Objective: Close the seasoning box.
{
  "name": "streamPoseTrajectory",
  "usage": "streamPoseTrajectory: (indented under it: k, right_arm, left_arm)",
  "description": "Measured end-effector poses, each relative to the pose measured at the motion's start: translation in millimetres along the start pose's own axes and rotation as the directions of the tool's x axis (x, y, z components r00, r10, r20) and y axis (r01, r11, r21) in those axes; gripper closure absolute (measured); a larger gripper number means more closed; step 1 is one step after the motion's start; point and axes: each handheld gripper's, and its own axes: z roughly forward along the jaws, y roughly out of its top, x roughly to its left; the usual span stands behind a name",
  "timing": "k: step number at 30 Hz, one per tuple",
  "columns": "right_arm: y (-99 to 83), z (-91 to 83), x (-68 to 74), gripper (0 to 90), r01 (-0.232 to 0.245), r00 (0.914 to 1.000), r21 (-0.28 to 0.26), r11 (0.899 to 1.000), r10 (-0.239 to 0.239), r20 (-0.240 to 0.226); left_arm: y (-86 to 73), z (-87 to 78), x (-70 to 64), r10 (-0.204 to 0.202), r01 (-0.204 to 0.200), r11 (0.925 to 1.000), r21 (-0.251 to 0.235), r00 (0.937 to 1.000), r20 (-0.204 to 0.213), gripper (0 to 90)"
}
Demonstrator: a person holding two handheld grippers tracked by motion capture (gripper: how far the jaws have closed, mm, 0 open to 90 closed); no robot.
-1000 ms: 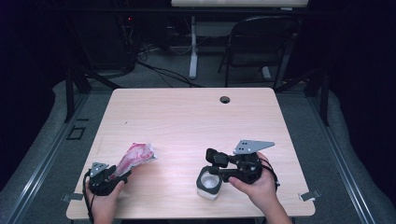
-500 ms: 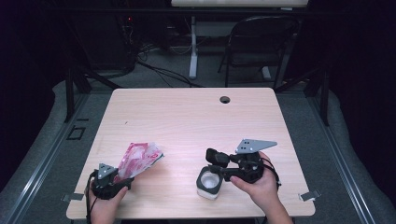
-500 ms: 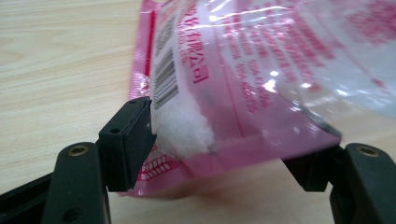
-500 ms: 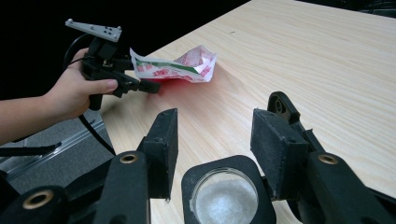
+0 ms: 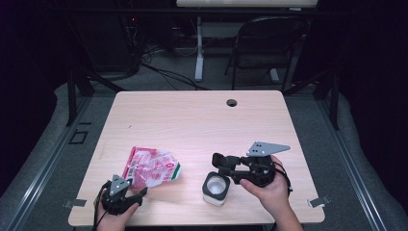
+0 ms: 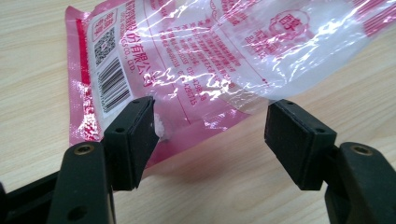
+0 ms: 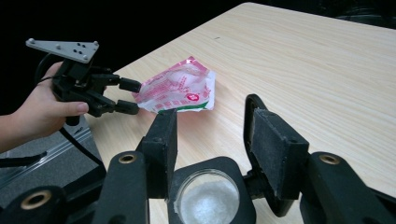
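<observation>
A pink and clear plastic bag (image 5: pixel 151 166) (image 6: pixel 196 60) lies flat on the wooden table (image 5: pixel 192 125), front left. My left gripper (image 5: pixel 138 193) (image 6: pixel 215 121) stands open at the bag's near edge; one pad (image 6: pixel 135 135) touches the pink seam and the other is clear of it. A black square container of white powder (image 5: pixel 215 188) (image 7: pixel 210 200) sits front right. My right gripper (image 5: pixel 221 163) (image 7: pixel 212 135) is open just above and behind it, gripping nothing. The bag (image 7: pixel 180 91) and the left gripper (image 7: pixel 126 95) also show in the right gripper view.
A round cable hole (image 5: pixel 232 102) sits near the table's far edge. A black chair (image 5: pixel 267 43) and cables stand on the floor beyond. A metal clamp (image 5: pixel 317 201) sticks out at the front right corner. Both hands are close to the front edge.
The bag was bunched and raised at the left gripper; it now lies spread flat. The left gripper has drawn back toward the front edge. The right gripper has barely moved.
</observation>
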Motion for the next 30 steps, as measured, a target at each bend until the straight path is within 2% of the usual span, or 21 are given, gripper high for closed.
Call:
streamPoseTrajectory:
  k: [6, 11, 14, 17, 21, 30]
  right_arm:
    - [-0.5, -2.4, -3.9, 50.2, -0.002, 0.9994, 0.001, 1.000, 0.002, 0.036]
    - [-2.4, -2.6, -8.6, 49.1, -0.021, 0.9984, -0.021, 1.000, 0.022, 0.052]
    - [-3.1, -3.4, -11.5, 48.9, -0.018, 0.9956, -0.012, 1.000, 0.019, 0.092]
    - [-4.0, -3.3, -13.3, 49.0, -0.024, 0.9948, -0.018, 1.000, 0.026, 0.098]
    - [-6.5, -1.1, -17.3, 53.5, -0.032, 0.9933, 0.000, 0.999, 0.032, 0.111]
    - [-10.5, 2.3, -22.8, 67.2, -0.032, 0.9927, 0.054, 0.998, 0.026, 0.118]
  left_arm:
    - [0.5, -1.5, -3.8, 0.003, -0.003, 0.9999, -0.013, 0.9999, 0.012, 34.6]
    - [0.8, -3.6, -2.9, 0.001, -0.001, 0.9998, -0.021, 1.0000, 0.010, 34.6]
    - [0.9, -3.1, -3.5, 0.005, -0.004, 0.9998, -0.019, 1.0000, 0.008, 34.6]
    - [1.4, -2.7, -5.0, 0.008, -0.008, 0.9998, -0.020, 0.9999, 0.008, 34.6]
    - [2.1, -2.2, -6.3, 0.023, -0.023, 0.9995, -0.020, 0.9997, 0.013, 34.8]
    - [4.0, -3.4, -7.0, 0.022, -0.022, 0.9993, -0.030, 0.9996, 0.014, 35.2]
